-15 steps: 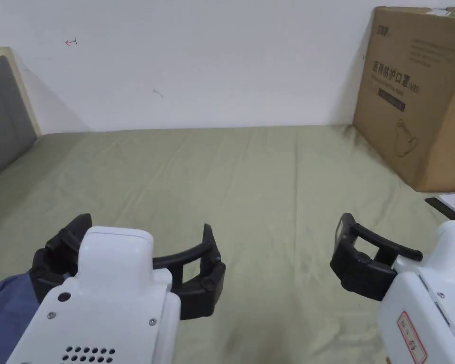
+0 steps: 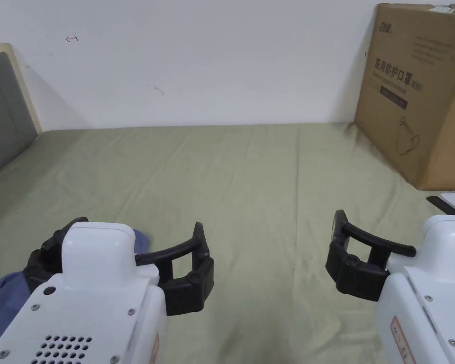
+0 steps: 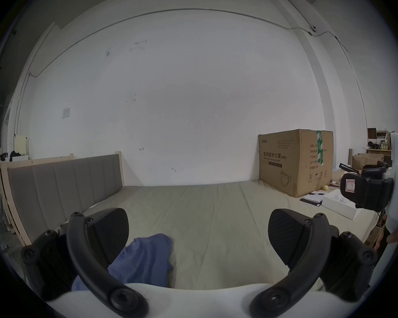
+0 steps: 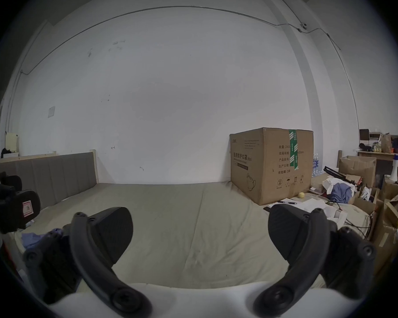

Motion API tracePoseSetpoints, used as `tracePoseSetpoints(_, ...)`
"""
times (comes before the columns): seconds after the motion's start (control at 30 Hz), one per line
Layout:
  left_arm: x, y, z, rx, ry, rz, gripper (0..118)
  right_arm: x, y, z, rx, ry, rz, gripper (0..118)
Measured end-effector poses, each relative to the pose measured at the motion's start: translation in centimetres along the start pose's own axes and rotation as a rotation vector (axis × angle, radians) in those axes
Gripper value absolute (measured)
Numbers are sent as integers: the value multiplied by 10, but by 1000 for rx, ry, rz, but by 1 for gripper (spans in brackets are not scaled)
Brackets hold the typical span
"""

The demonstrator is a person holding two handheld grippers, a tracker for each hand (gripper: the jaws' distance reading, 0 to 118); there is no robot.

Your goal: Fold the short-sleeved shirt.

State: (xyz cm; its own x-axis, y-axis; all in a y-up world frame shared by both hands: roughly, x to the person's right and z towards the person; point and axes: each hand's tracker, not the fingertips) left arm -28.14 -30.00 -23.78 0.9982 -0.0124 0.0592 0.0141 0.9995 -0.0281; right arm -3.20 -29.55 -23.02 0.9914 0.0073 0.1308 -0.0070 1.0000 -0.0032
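— What is seen at the bed's (image 2: 250, 189) near left corner?
— The blue short-sleeved shirt (image 3: 145, 261) is seen crumpled there, just under the left gripper (image 3: 198, 238), whose jaws are spread wide with nothing between them.

— And toward the right?
— The right gripper (image 4: 200, 235) is held over the near edge, jaws likewise parted and empty. A cardboard box (image 2: 416, 90) is set at the far right corner.
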Motion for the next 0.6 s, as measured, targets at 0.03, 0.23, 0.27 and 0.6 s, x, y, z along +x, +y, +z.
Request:
tracePoseSetpoints(0.03,0,0,0,-5,-9,13,116,4,-2,-3,-1,-15,20,107)
tracePoseSetpoints(0.23,3,2,1,22,19,23,6,9,-3,-5,-5,-14,-4,10)
tracePoseSetpoints(0.27,1,2,2,26,9,23,5,11,-3,-4,-13,1,-36,9)
tracePoseSetpoints(0.6,-9,7,1,24,29,84,0,3,-3,-3,-23,21,-5,0)
